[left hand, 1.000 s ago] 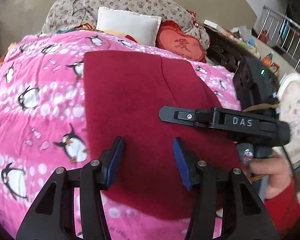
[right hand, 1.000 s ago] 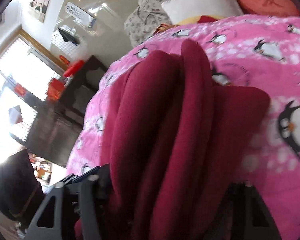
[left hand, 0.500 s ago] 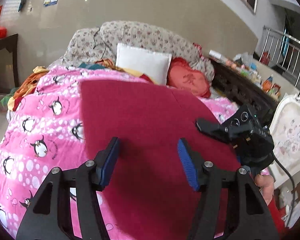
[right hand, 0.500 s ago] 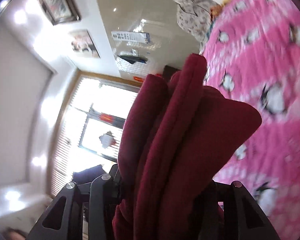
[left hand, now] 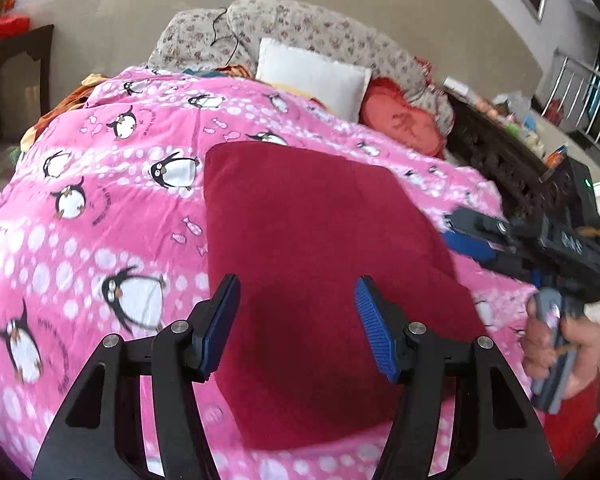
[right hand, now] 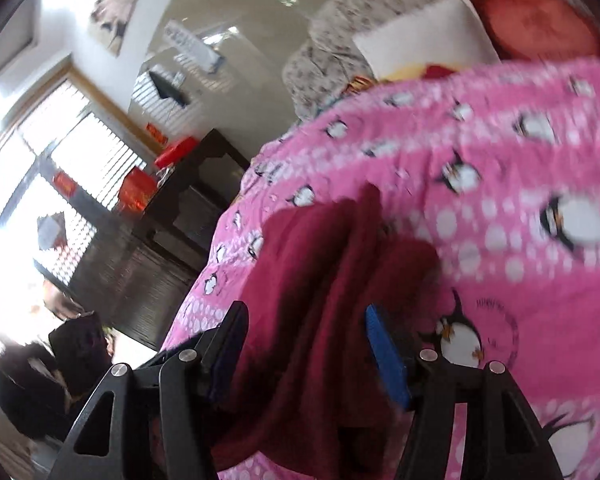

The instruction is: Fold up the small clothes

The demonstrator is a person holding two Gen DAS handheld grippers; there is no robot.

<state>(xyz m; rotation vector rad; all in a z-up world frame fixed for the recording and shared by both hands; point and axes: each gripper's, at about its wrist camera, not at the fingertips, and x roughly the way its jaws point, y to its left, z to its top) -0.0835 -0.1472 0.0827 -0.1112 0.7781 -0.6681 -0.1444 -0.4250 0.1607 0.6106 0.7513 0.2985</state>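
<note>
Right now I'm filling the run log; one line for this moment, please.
left gripper: open, over red garment | right gripper: open, garment between fingers | garment: on pink penguin blanket

A bed fills the view, spread with a pink penguin-print quilt [left hand: 100, 216]. Lying flat on the quilt, a dark red folded garment [left hand: 320, 264], its far corners squared off, its near edge rounded. At the head of the bed, a white pillow [left hand: 312, 76] leans against a floral cushion [left hand: 300, 28], with a red embroidered cushion [left hand: 400, 120] just beside the pillow. From the right wrist view the garment [right hand: 320, 280] shows bunched folds on the quilt [right hand: 520, 220].
</note>
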